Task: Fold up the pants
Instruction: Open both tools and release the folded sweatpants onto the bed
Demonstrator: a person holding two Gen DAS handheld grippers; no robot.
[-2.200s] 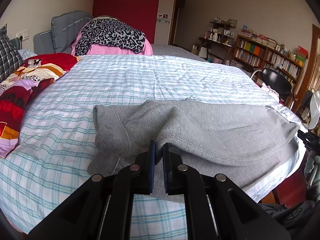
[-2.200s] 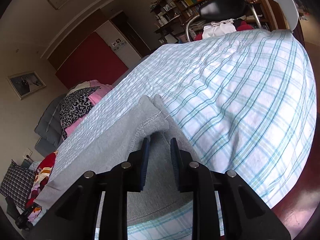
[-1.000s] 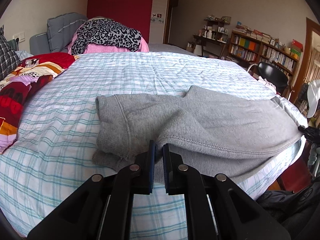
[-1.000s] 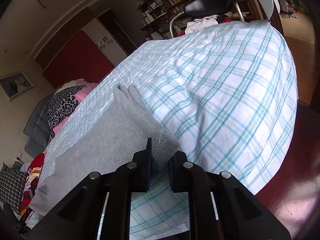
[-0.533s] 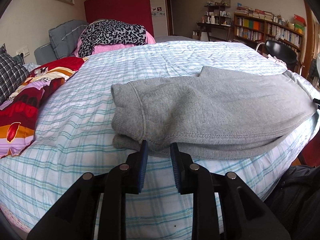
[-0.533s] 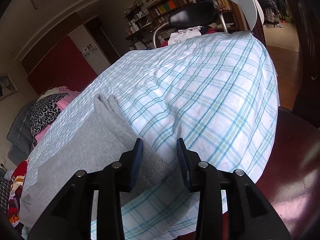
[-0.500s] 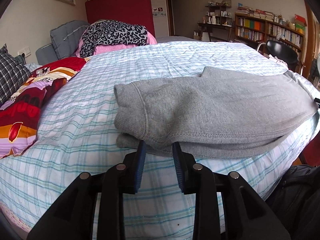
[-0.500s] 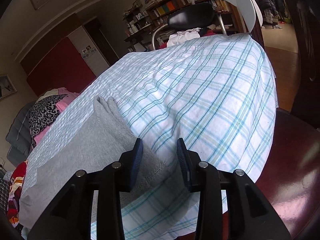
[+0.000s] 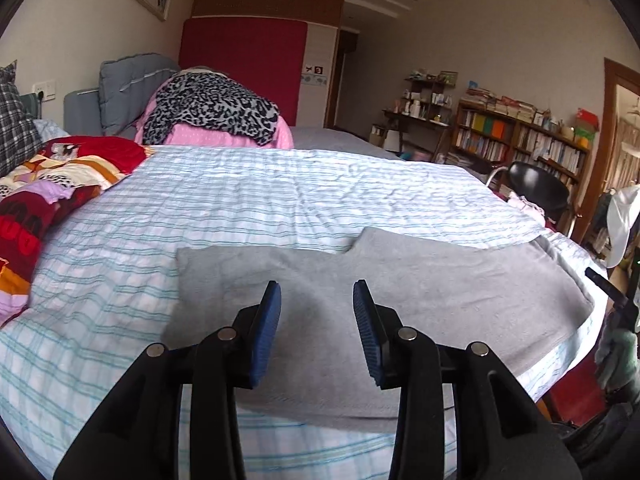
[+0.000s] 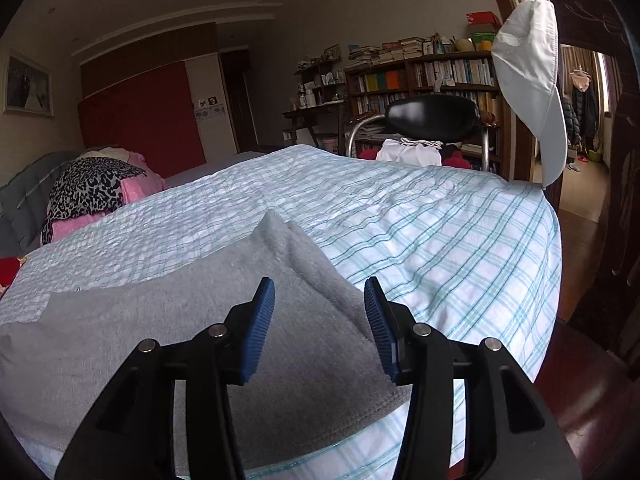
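Grey pants (image 9: 420, 292) lie folded lengthwise on the plaid bed sheet (image 9: 240, 208), near the bed's front edge. My left gripper (image 9: 317, 308) hovers just above their left part; its jaws are opening and nothing is pressed between the blue pads (image 9: 267, 332). In the right wrist view the same grey pants (image 10: 192, 320) end in a layered corner at the right. Above that end my right gripper (image 10: 319, 312) hangs with its jaws opening, the cloth lying below them, not gripped.
A red patterned quilt (image 9: 44, 184) and a leopard-print cloth on pink bedding (image 9: 212, 114) lie at the bed's far left. A black chair (image 10: 432, 120), bookshelves (image 10: 424, 76) and a hanging white cap (image 10: 532, 76) stand to the right. The bed's right edge drops to a dark red floor.
Both grippers let go of the pants' front edge, opened and pulled up and back. The pants now lie flat on the bed. The right wrist view has rolled toward level.
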